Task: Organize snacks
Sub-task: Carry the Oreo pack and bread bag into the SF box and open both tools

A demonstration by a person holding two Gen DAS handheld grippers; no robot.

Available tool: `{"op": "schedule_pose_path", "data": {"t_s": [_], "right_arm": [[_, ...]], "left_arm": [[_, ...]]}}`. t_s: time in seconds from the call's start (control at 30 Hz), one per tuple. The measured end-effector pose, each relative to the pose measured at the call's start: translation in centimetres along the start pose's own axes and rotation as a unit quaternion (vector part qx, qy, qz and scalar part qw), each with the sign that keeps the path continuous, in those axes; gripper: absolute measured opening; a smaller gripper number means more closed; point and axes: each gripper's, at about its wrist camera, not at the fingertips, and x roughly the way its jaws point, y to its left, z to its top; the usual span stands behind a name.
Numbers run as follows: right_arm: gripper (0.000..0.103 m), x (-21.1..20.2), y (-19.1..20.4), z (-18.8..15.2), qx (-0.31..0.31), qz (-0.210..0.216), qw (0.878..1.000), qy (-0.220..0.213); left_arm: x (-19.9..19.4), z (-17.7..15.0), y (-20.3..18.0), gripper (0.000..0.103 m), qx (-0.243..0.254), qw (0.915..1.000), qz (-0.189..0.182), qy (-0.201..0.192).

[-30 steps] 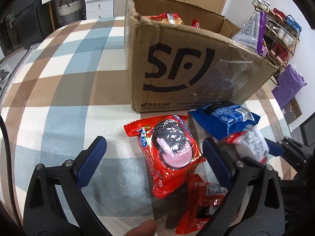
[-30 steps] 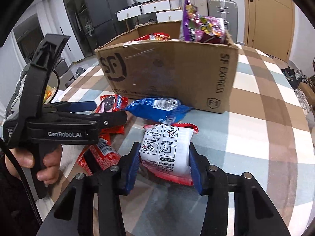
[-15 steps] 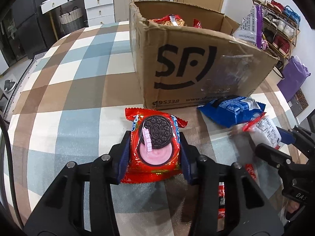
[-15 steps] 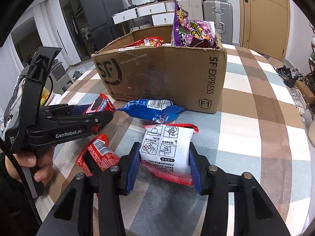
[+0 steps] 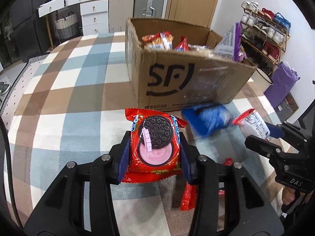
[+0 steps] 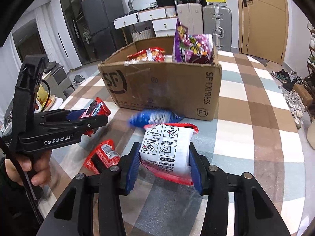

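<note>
1. Left wrist view: the left gripper (image 5: 154,157) had its blue ribbed jaws closed on a glossy red cookie packet (image 5: 154,143) printed with a dark round sandwich cookie over pink cream. The packet's crimped edges stuck out past the jaws, above the counter (image 5: 59,118), which wore a soft cloth checked in brown, blue and cream.
2. Ahead stood an open cardboard box (image 5: 177,82), brown and scuffed, with black lettering and clear tape on its front. Inside it lay several crinkly red and orange snack bags (image 5: 157,39), and a purple bag (image 5: 232,39) leaned at its right corner.
3. A blue packet (image 5: 206,120), blurred, lay on the counter just in front of the box. Another red wrapper (image 5: 188,198) lay under the gripper's arm.
4. Right wrist view: the right gripper (image 6: 164,163) had its jaws clamped on a puffy white pouch (image 6: 167,149) with a red crimped rim and printed instruction drawings, tilted up off the counter.
5. To the left a hand (image 6: 33,165) gripped the black handle of the left gripper, which pointed toward the box with the cookie packet between its jaws. A red wrapper (image 6: 104,155) lay below it on the cloth.
</note>
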Motion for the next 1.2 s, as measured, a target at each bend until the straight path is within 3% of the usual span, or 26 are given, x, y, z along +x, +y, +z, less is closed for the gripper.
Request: {"op": "schedule_pose_path", "data": {"t_s": [0.57,1.2], "right_arm": [[0.046,-4.6,0.2,2.5,-0.005,0.004,0.998,-0.061],[0.046,-7.2,-0.1,8.4,-0.014,-0.001,0.992,-0.127]], "left_arm": [[-6.4,3.2,-0.7,0.042,0.001,0.9973,-0.006,-0.074],[-9.0,8.3,-2.7,0.042,0.012,0.9920,-0.013,-0.125]]}}
